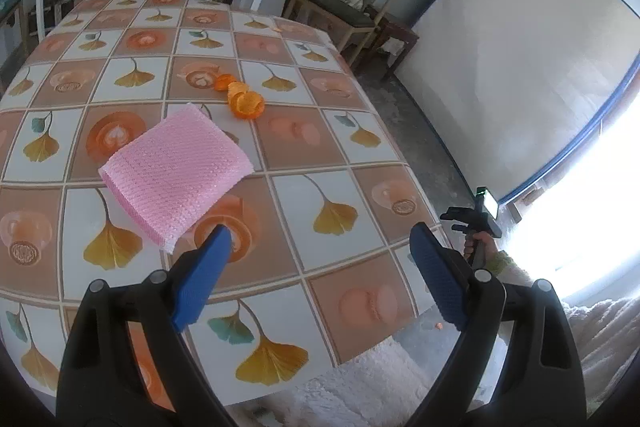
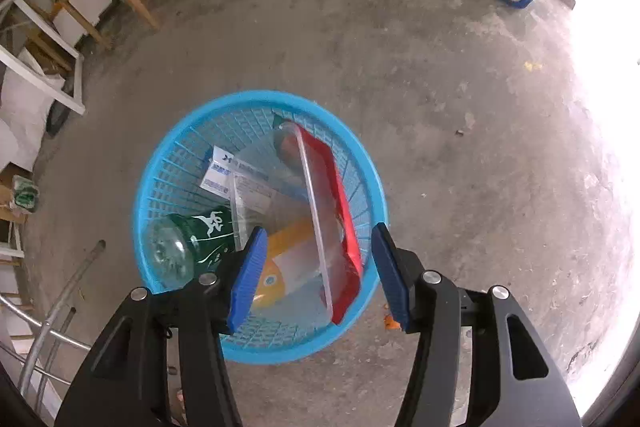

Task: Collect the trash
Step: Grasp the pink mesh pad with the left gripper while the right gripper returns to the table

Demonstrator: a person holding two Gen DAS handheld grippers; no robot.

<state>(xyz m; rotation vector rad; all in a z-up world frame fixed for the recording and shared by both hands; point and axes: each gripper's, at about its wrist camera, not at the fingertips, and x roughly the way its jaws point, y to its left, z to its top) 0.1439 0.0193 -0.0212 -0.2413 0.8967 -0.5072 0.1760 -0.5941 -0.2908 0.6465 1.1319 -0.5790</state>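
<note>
Pink pad [image 1: 176, 175] lies mid-desk [image 1: 344, 163], long axis diagonal. Left hand-held gripper [image 1: 320, 259] hovers open; right hand-held gripper [image 2: 318, 269] gapes empty above basket [image 2: 168, 163].

On the tabletop [image 1: 328, 131] a folded bubble-wrap sheet [image 1: 176, 173] lies near the middle, with orange peels [image 1: 244, 99] behind it and slightly right. A chair [image 1: 360, 7] stands beyond the tabletop's far right corner. On the floor [image 2: 440, 67] sits a basket [image 2: 184, 147]. In it, a bottle [image 2: 188, 243] lies at the left, a tray [image 2: 332, 219] leans at the right, and packaging [image 2: 240, 175] lies between.
</note>
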